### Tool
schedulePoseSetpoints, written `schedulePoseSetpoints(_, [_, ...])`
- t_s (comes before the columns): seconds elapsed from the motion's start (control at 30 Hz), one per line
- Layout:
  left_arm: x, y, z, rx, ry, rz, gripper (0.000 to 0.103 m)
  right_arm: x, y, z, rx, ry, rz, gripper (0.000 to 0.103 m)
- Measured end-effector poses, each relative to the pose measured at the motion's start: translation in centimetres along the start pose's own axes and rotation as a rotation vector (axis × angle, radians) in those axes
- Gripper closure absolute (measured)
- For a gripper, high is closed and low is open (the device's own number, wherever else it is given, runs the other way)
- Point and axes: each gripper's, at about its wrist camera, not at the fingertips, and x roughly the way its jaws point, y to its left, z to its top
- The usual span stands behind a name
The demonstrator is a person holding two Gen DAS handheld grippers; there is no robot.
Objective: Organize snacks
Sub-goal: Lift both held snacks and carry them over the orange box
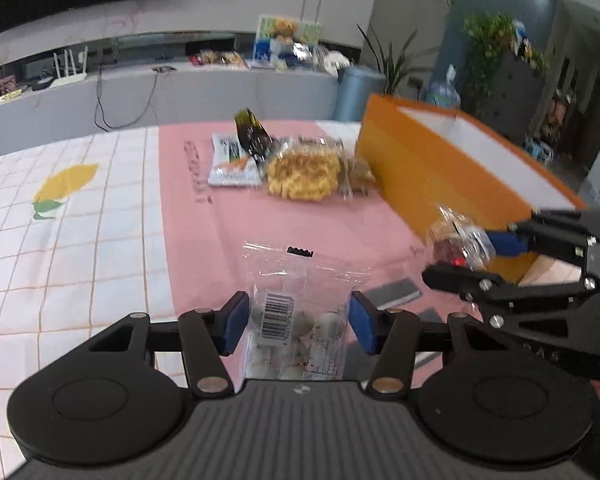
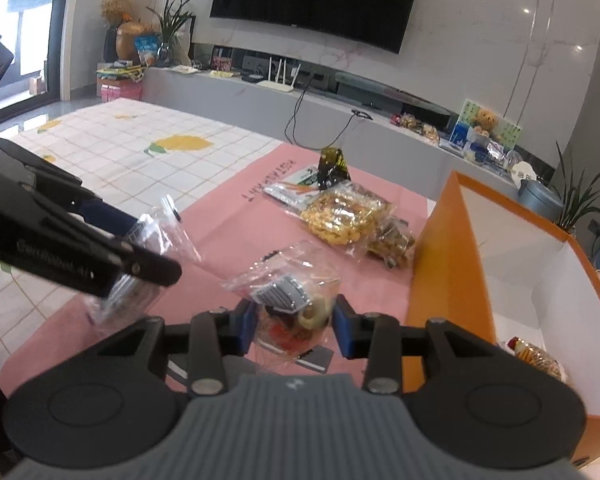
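Left hand-held gripper (image 1: pixel 298 322) clenched on a clear plastic packet of white round sweets with a barcode label (image 1: pixel 290 320), held above the pink cloth (image 1: pixel 220 240) on the counter. Right hand-held gripper (image 2: pixel 294 326) grasping a clear crinkled bag of mixed red and pale snacks (image 2: pixel 296 308), just beside the open orange cardboard box with white inside (image 2: pixel 444 264). More snack packets (image 2: pixel 340 216) lying farther on the cloth.

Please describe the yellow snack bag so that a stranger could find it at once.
Start at the tall orange cardboard box on the pink mat. Just left of it lies a clear plastic bag of yellow crunchy snacks. It is the only bright yellow pack, between a white-green packet and a brown one.
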Motion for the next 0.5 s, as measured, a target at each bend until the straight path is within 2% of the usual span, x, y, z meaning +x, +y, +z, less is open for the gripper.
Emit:
schedulePoseSetpoints(0.23, [-0.7,-0.6,0.4,0.009,-0.031,0.025,0.043,-1.4,-0.3,0.0,-0.006,-0.035,-0.006,0.065])
schedulePoseSetpoints(0.5, [-2.1,-2.0,0.9,0.044,-0.088,-0.003,0.043,-2.6,-0.7,0.2,0.007,-0.069,-0.01,0.065])
